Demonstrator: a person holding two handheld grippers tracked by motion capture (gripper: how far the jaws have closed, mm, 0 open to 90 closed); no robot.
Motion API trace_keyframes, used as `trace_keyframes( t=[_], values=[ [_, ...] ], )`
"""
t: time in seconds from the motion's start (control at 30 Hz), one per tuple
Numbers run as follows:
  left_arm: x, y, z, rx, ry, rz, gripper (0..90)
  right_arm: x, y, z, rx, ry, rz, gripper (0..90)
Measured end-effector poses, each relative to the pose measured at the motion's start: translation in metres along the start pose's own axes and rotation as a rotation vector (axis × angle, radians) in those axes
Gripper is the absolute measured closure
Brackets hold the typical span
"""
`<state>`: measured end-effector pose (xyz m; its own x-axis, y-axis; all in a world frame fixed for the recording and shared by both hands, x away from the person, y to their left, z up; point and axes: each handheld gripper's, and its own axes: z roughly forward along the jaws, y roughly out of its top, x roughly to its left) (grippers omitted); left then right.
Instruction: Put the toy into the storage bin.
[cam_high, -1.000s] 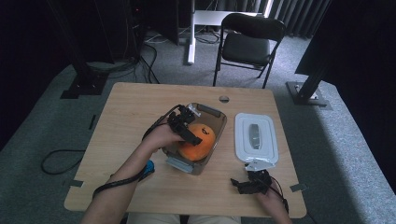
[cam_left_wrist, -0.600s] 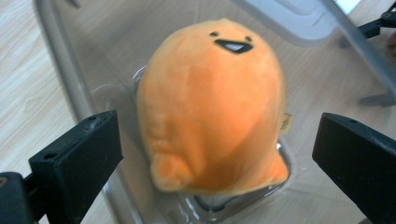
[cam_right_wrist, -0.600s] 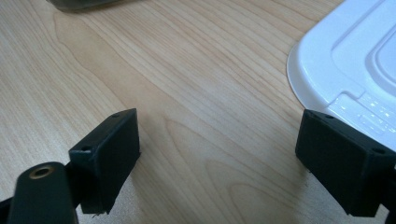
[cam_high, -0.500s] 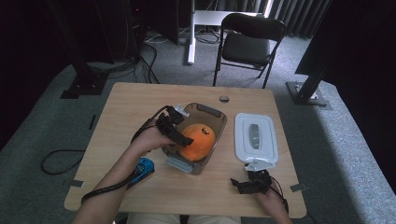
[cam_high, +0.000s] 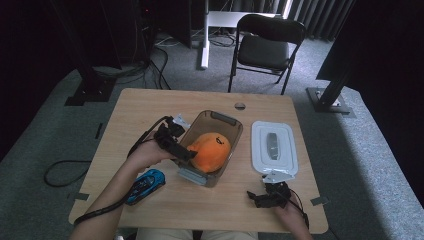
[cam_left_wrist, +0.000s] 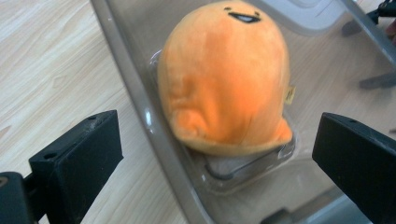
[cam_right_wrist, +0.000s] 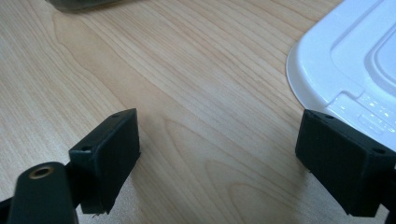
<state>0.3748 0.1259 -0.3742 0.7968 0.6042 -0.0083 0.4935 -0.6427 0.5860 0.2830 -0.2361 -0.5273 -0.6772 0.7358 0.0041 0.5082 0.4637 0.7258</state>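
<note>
- While our left gripper (cam_left_wrist: 212, 154) holds its jaws spread wide with nothing between them, the orange plush toy (cam_left_wrist: 224, 79) sits loose at the centre of the left gripper view, already down inside the clear container (cam_left_wrist: 140, 107).
- Our right gripper (cam_right_wrist: 217, 154) is likewise released, its jaws gaping over bare wood at the bottom of its view, with the white lid (cam_right_wrist: 350, 70) at the right edge.
- From the high view, we judge the placing done: the toy fills the container at mid-frame.
- We reckon closing is left, since the lid lies flat on the table (cam_high: 150, 107), right of the container and apart from it.
- A blue toy car (cam_high: 145, 184) lies at lower left, beside our left forearm.
</note>
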Motion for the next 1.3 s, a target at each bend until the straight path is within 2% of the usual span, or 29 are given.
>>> trace_keyframes(
  t=[0.2, 0.53, 0.6, 0.67, 0.73, 1.03, 1.17, 1.3],
  values=[
    [0.004, -0.014, -0.008, -0.014, 0.02, -0.01, 2.1, 0.0, 0.0, 0.0, 0.0, 0.0, -0.001, 13.2],
    [0.011, -0.036, -0.018, -0.036, 0.024, -0.038, 2.1, 0.0, 0.0, 0.0, 0.001, -0.002, 0.0, 13.2],
    [0.013, -0.041, -0.019, -0.04, 0.012, -0.046, 2.1, 0.0, 0.0, 0.0, 0.001, -0.002, 0.0, 13.2],
    [0.014, -0.047, -0.02, -0.039, 0.026, -0.052, 2.1, 0.0, 0.0, 0.0, 0.001, -0.002, -0.001, 13.2],
    [0.016, -0.053, -0.021, -0.046, 0.014, -0.06, 2.1, 0.0, 0.0, 0.0, 0.001, -0.001, 0.0, 13.2],
    [0.016, -0.073, -0.025, -0.039, 0.032, -0.054, 2.1, 0.0, 0.0, 0.0, 0.001, -0.002, 0.0, 13.2],
    [0.016, -0.082, -0.027, -0.041, 0.028, -0.053, 2.1, 0.0, 0.0, 0.0, 0.0, -0.002, -0.001, 13.2],
    [0.015, -0.092, -0.026, -0.038, 0.036, -0.037, 2.1, 0.0, 0.0, 0.0, 0.0, -0.002, -0.001, 13.2]
  ],
)
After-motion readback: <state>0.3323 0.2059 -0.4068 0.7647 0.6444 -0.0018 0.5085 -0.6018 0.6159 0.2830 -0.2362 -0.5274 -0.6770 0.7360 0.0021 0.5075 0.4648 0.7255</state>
